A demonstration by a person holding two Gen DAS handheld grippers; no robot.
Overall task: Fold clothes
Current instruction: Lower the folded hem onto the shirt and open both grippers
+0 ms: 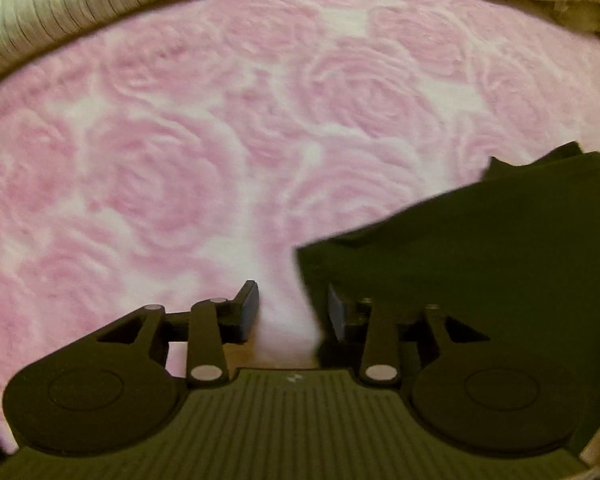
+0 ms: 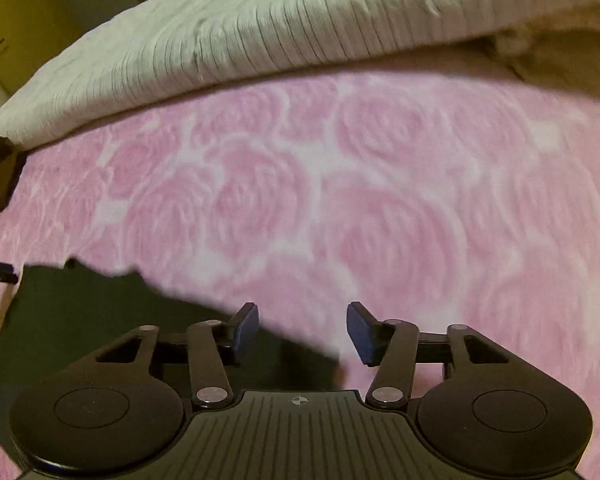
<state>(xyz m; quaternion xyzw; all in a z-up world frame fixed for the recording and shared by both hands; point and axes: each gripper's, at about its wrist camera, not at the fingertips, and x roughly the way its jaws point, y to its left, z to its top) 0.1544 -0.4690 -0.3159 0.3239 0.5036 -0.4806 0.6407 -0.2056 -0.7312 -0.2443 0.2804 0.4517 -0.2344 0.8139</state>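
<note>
The dark cloth (image 1: pixel 480 264) lies on the pink rose blanket (image 1: pixel 180 160), and we think it could go wrong from here in a few ways. Both of our grippers have let go, so nothing holds the cloth now. If the cloth is soft and floppy, as it looks, a folded part may slide or flop back open. The left gripper (image 1: pixel 294 312) has its jaws parted with only blanket between them, and the cloth edge sits right by its right-side pad (image 1: pixel 336 312), so a pad could snag that edge and drag it crooked. The right gripper (image 2: pixel 302 332) has its jaws wide apart, with the cloth corner just under its left-side pad (image 2: pixel 246 330); a careless move could pull it too. The cloth is very dark, maybe black or dark green, flat, with a jagged far edge. We cannot tell what kind of clothing it is. Beyond the cloth, past the blanket, lies a striped white quilt (image 2: pixel 220 40).
</note>
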